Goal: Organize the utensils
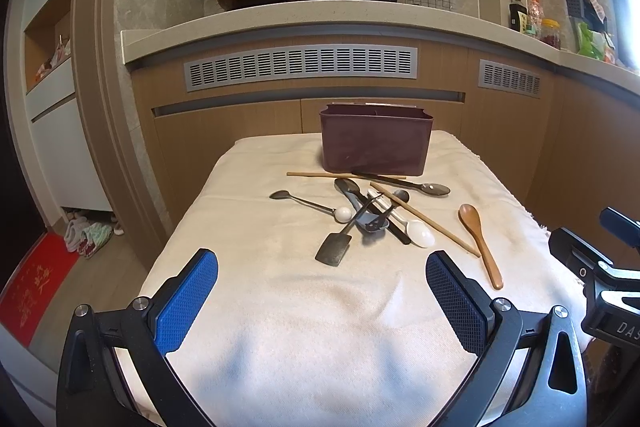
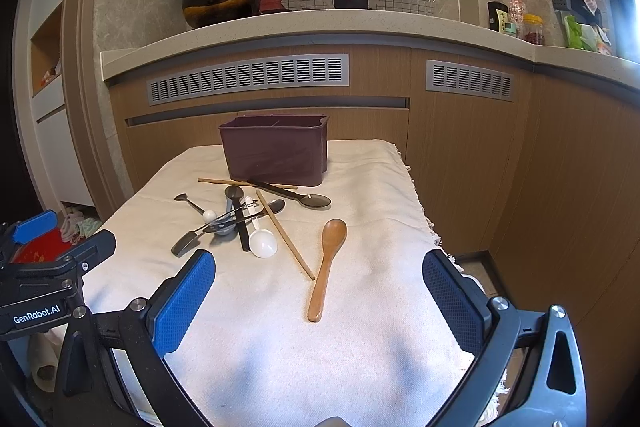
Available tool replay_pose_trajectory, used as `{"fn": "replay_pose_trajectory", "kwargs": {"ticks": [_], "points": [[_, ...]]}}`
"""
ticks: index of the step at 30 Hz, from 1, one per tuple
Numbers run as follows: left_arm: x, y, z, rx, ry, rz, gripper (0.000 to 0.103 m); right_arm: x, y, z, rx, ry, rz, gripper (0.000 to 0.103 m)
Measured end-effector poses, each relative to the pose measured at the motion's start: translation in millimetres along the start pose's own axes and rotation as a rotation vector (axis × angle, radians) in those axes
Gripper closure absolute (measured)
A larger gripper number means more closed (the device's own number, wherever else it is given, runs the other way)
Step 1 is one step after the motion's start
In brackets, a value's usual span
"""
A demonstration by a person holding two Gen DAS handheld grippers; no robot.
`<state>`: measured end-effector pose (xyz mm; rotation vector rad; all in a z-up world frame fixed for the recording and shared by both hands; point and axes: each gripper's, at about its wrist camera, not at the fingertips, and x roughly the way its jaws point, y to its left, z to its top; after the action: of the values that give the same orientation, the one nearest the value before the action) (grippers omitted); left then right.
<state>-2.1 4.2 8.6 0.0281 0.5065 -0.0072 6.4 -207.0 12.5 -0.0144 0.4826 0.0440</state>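
Cloth-covered table [image 1: 280, 327] carries a bin [image 1: 376, 143] and scattered utensils [image 1: 372, 215]; both tools, left [image 1: 322, 273] and right [image 2: 319, 273], hover released.

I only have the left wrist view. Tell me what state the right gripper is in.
Observer: The right gripper is open, with nothing between its fingers.
Operator: Report what lies straight ahead of it.
Observer: The wooden spoon lies on the cloth in line with the gap between the fingers. Its handle points toward the gripper and its bowl toward the holder.
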Motion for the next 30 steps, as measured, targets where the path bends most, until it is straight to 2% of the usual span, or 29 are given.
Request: {"fn": "replay_pose_trajectory", "kwargs": {"ticks": [5,13,20,25,28,30], "points": [[16.9,1.1,13.1,0.016,0.01,-0.018,0.0,17.1,-2.9,13.5,-0.021,0.013,-0.014,0.0],[71.0,19.7,39.1,-0.024,0.061,-0.03,0.0,73.6,3.3,34.4,-0.069,0.12,0.033,0.0],[120.2,59.2,53.4,-0.107,0.094,0.032,0.0,129.4,35.8,39.5,-0.156,0.218,0.139,0.0],[149.4,88.5,59.7,-0.151,0.121,0.066,0.0,166.8,57.9,48.2,-0.185,0.256,0.175,0.001],[164.7,101.4,59.6,-0.152,0.146,0.05,0.0,186.6,78.0,55.3,-0.242,0.273,0.223,0.019],[171.6,109.5,59.8,-0.165,0.151,0.064,0.0,198.5,94.8,57.8,-0.304,0.299,0.283,0.038]]}}
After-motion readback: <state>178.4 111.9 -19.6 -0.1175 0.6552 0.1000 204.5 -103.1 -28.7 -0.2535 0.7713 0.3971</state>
